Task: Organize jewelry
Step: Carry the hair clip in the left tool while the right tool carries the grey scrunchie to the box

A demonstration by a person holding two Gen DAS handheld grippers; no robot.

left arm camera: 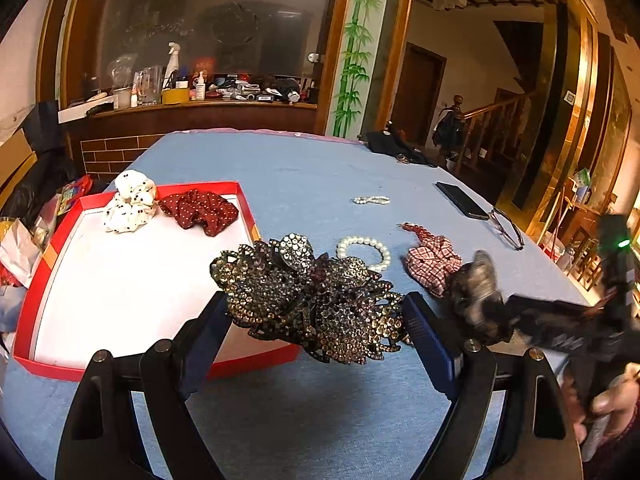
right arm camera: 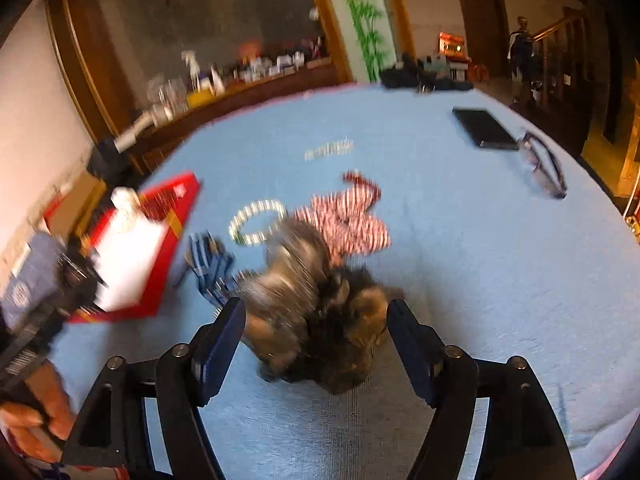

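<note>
Carrying stage: rhinestone hair clip held in left gripper jaws; next, lowered into red box; right gripper jaws wide around blurred clip, grip unclear.

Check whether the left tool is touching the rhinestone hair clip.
Touching. The left wrist view shows the left tool with both fingers pressed against the ends of the rhinestone hair clip, holding it over the edge of the red box.

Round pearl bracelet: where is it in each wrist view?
Left wrist: pearl bracelet lies center-right on the blue cloth, just beyond the rhinestone clip.
Right wrist: pearl bracelet lies left of center, blurred.
Shared landmark: the red checked scrunchie lies right of it in both.
</note>
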